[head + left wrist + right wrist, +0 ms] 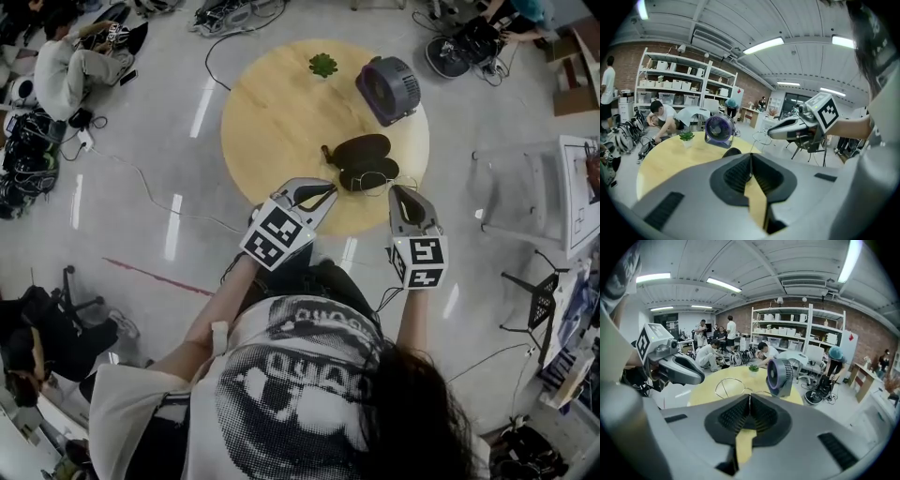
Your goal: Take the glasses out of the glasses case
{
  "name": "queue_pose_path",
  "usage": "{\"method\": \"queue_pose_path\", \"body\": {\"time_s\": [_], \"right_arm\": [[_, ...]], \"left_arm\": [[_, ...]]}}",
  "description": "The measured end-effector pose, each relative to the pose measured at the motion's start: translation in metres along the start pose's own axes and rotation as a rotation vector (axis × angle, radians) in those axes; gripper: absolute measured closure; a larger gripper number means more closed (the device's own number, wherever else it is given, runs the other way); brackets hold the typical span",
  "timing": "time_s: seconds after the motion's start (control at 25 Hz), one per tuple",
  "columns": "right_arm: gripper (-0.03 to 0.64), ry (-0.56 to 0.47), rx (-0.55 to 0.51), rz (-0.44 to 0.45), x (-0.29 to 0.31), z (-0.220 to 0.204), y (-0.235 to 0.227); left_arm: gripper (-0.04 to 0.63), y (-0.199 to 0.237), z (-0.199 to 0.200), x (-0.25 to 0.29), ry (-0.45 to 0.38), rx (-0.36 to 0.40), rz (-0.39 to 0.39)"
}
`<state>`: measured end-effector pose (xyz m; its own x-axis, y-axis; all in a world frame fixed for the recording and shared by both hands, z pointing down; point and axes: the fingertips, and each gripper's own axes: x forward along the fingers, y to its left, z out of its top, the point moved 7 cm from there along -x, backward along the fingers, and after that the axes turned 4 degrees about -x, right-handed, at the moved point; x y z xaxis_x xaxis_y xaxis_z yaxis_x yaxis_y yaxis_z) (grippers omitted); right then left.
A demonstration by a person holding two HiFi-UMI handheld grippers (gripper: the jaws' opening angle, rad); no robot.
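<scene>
Head view: the glasses case (pixel 364 161) lies open on the round worktop (pixel 272 122), its two dark halves side by side near the person's edge. The glasses (pixel 386 180) are a thin wire frame. They sit over the near half of the case and out to its right, at the tip of the right gripper (pixel 400 194). The left gripper (pixel 328 192) has its tip just beside the case's near-left end; I can't tell from here whether it touches. The fan (pixel 387 89) and plant (pixel 323 66) are well apart at the far side, not in the way.

Left gripper view: jaws fully together, nothing between them. The dark case edge shows just past the tips, to the left. Across the frame, the wire frame hangs off the right gripper's tip, above the worktop.

Right gripper view: jaws pinched closed to a hairline, on the thin wire of the glasses right at the tips. One lens ring sticks out ahead to the left, clear of the worktop as far as I can tell.

Judgement: the step in hand is the lift-out, and the glasses look mostly free of the case.
- Hold the pinch steady. The wire is thin and the contact patch small, so the frame can pivot or slip.
- Lift straight until the temples are past the case rim, with no fast wrist roll.
- The left jaws would do best pinning the case so it doesn't drag along.
- Then set the glasses on bare worktop beside the case.
</scene>
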<state>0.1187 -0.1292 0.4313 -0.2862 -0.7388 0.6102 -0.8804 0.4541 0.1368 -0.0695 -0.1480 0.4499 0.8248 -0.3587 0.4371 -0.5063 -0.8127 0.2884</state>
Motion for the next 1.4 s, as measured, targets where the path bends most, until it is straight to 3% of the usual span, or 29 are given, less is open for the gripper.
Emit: {"method": "queue_pose_path", "body": {"time_s": [0.4, 0.84, 1.08, 1.4], "right_arm": [[0.609, -0.075, 0.014, 0.034, -0.065, -0.036, -0.001], [0.609, -0.128, 0.011, 0.081, -0.136, -0.086, 0.021], [0.609, -0.146, 0.021, 0.105, -0.164, -0.11, 0.039], [0.609, -0.167, 0.049, 0.136, -0.182, -0.13, 0.054]], "left_arm": [[0.574, -0.07, -0.009, -0.001, 0.001, 0.033, 0.066], [0.574, -0.17, -0.046, -0.026, -0.001, 0.022, 0.13], [0.574, -0.198, -0.061, -0.044, -0.016, 0.005, 0.181], [0.574, -0.23, -0.06, -0.056, -0.031, 0.027, 0.193]]}}
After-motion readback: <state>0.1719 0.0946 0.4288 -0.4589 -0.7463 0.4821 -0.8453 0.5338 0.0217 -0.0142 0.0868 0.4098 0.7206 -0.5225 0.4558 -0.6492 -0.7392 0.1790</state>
